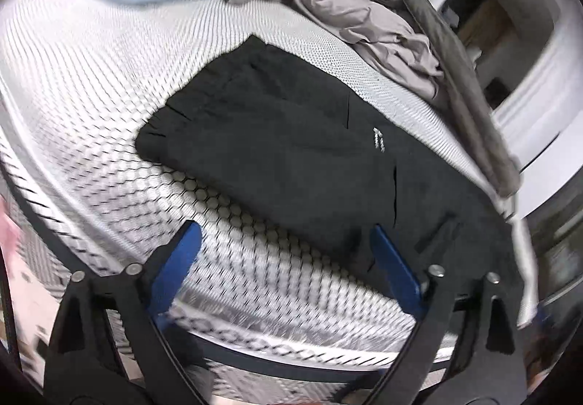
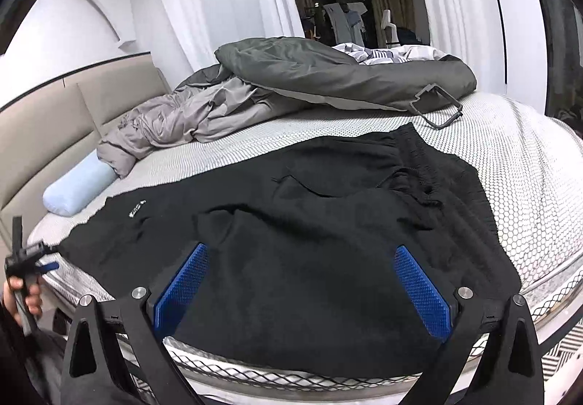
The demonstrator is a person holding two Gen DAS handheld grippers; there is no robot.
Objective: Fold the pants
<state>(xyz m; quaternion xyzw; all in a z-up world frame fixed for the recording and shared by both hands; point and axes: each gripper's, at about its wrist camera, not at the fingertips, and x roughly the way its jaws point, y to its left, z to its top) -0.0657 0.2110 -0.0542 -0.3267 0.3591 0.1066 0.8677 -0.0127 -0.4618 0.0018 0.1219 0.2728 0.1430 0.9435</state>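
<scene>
A rumpled grey duvet (image 2: 328, 77) and a pale blue pillow (image 2: 74, 191) lie at the far side of the bed (image 2: 510, 150), behind the black pants (image 2: 309, 222) spread flat on the honeycomb cover. A grey clip (image 2: 439, 106) rests near the duvet. The left view is blurred — its edges are hard to read. Left tongs (image 1: 288, 248) wide, nothing between them; right tongs (image 2: 302, 277) wide above the pants — whether they touch, unclear.

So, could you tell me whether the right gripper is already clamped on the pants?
No, the right gripper stands open over the black pants.
</scene>
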